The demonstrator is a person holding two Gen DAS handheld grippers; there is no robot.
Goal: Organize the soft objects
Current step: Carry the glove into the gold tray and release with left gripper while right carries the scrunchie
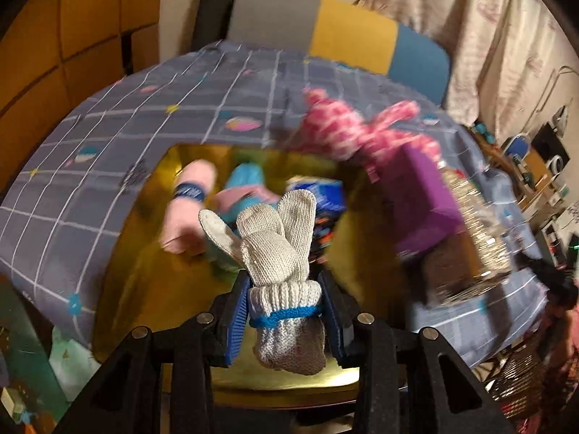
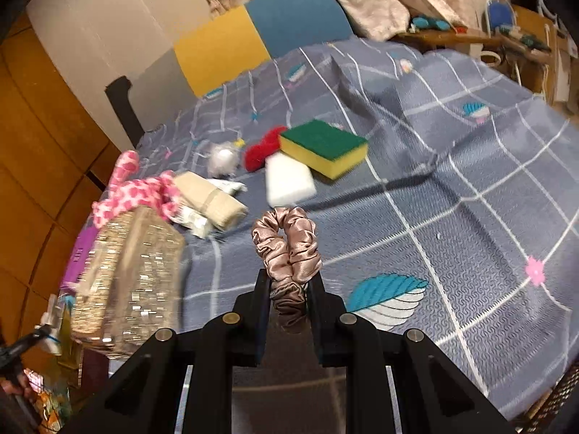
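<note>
Knit glove, clamped at its cuff in my nearly closed left gripper, is hanging over the yellow box, so I am centring it before releasing, while my fully closed right gripper is pinching the scrunchie.

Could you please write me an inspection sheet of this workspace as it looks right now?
Surface: bed with grey-blue checked bedspread.
Job's things: knitted grey gloves bundled with a blue band; satin scrunchie; yellow bin already holding soft items.
Clutter: green-yellow sponge, white sponge, red fluffy item, pink spotted cloth, beige roll, sequined pouch, purple box.
Grippers: left hand-held gripper shut on the gloves above the bin; right hand-held gripper shut on the scrunchie above the bedspread.
Cables: nothing seen.
Surroundings: colour-block headboard, curtain, cluttered desk.
</note>
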